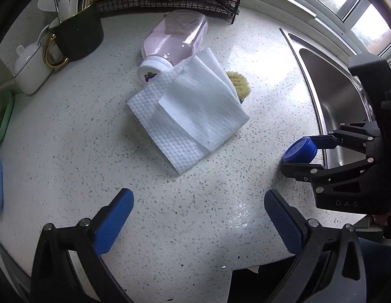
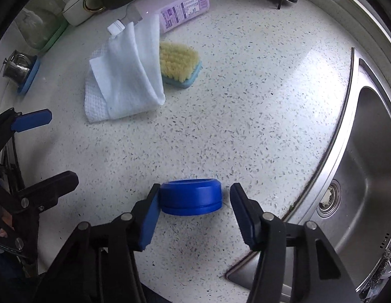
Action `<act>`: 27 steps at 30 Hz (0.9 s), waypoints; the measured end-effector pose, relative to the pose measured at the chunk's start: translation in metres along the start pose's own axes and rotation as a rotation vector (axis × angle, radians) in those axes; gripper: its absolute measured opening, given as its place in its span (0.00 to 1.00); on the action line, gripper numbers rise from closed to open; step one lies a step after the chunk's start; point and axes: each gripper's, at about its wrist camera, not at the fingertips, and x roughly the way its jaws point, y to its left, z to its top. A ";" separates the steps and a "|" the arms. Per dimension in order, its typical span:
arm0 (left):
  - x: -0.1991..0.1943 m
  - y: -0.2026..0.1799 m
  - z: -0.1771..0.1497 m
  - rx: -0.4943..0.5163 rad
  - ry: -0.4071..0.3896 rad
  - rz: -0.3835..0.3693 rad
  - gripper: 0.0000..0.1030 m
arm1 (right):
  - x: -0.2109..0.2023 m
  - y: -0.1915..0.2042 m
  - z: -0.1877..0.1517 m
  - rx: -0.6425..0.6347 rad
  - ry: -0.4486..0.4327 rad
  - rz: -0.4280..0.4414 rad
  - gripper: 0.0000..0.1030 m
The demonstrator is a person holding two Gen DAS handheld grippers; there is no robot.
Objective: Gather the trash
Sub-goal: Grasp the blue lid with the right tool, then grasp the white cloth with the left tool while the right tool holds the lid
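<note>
While the right gripper [image 2: 192, 202] stood open astride the blue cap [image 2: 191, 197], left pad touching, closing squarely seemed wise; the left gripper [image 1: 198, 217] gaped wide, empty.

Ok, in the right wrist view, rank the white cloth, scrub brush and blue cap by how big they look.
1. white cloth, clearly largest.
2. blue cap and scrub brush look about alike; the cap sits far nearer the camera, so I won't rank them.

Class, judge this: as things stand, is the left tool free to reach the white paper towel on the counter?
Probably yes. The left tool is open, holds nothing, and only bare counter lies between it and the paper towel. The right tool sits off to the side.
</note>
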 end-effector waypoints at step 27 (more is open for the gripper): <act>0.051 0.022 0.045 0.081 -0.019 -0.066 0.92 | -0.031 -0.029 -0.002 0.107 -0.089 0.040 0.42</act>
